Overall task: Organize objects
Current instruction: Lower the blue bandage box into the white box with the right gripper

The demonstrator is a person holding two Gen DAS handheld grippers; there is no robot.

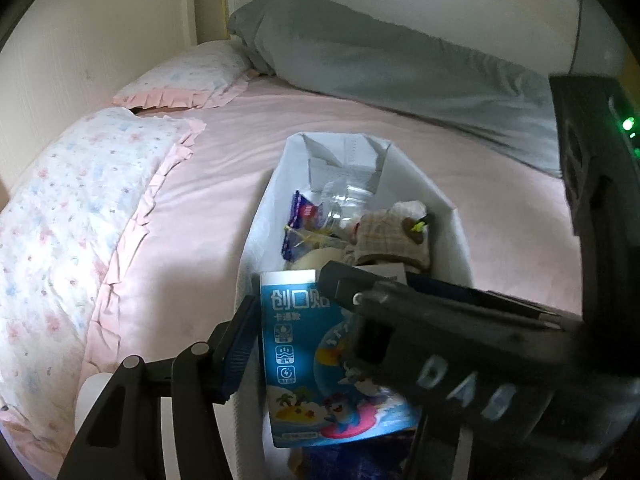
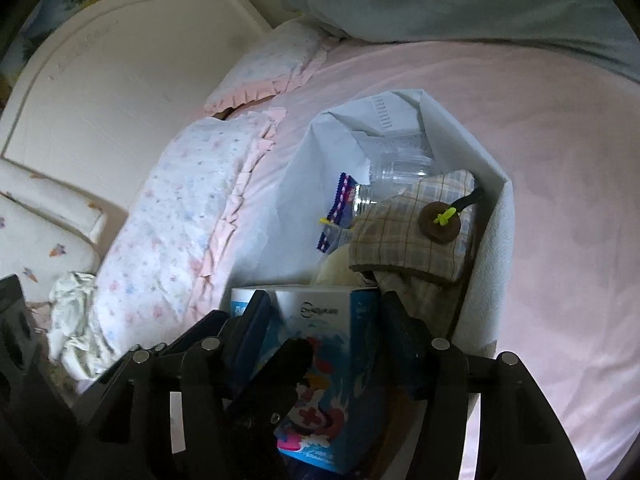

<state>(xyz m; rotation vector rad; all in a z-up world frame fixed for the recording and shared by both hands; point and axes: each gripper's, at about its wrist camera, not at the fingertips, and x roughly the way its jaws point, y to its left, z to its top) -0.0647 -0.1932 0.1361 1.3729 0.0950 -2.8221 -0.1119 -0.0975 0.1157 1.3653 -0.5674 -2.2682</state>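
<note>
right claw [image 2: 320, 320] clamped on blue cartoon-print carton [image 2: 320, 364] at near end of white bin [image 2: 496, 248] on pink bed [image 2: 560, 200]. left view alone shows the carton's face [image 1: 304, 344], printed "创口贴"; left claw [image 1: 288, 332] beside it, grip state cannot tell. bin also holds a plaid cloth pouch [image 2: 408, 232] with brown button and a clear ribbed plastic container [image 2: 396, 176].

Box [image 1: 296, 344] in bin [image 1: 448, 216] on bed [image 1: 208, 184]
</note>
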